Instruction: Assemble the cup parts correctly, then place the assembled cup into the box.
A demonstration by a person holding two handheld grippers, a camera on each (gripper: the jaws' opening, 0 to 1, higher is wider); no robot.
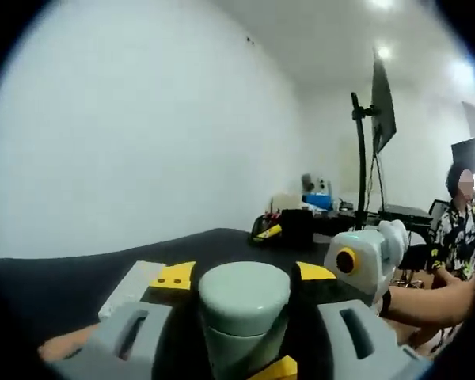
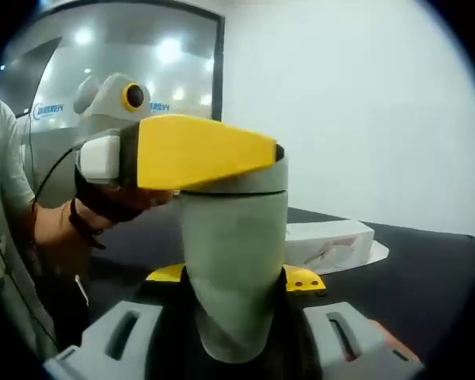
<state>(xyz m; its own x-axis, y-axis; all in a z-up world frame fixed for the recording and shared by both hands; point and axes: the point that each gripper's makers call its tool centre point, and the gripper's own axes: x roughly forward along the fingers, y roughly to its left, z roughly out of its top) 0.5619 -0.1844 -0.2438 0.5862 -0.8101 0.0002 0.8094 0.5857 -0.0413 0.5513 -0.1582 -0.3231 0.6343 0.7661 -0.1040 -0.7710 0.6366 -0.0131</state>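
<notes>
A pale green cup (image 2: 233, 253) stands upright between the jaws of my right gripper (image 2: 236, 279), which is shut on its lower body. A grey band (image 2: 249, 180) rings the cup's top. My left gripper (image 2: 198, 154) comes in from the left, its yellow jaw clamped across that top. In the left gripper view the pale green cup part (image 1: 244, 305) sits between my left gripper (image 1: 244, 275)'s yellow-tipped jaws, shut on it. The right gripper's grey body (image 1: 366, 257) shows beside it, with a person's arm behind. The white box (image 2: 332, 241) lies on the black table (image 2: 427, 269).
The white box (image 1: 131, 286) lies to the left in the left gripper view. Clutter and a dark container (image 1: 297, 228) stand at the black table's far edge. A stand with a dark panel (image 1: 378, 107) and a seated person (image 1: 459, 226) are at the right. A white wall rises behind.
</notes>
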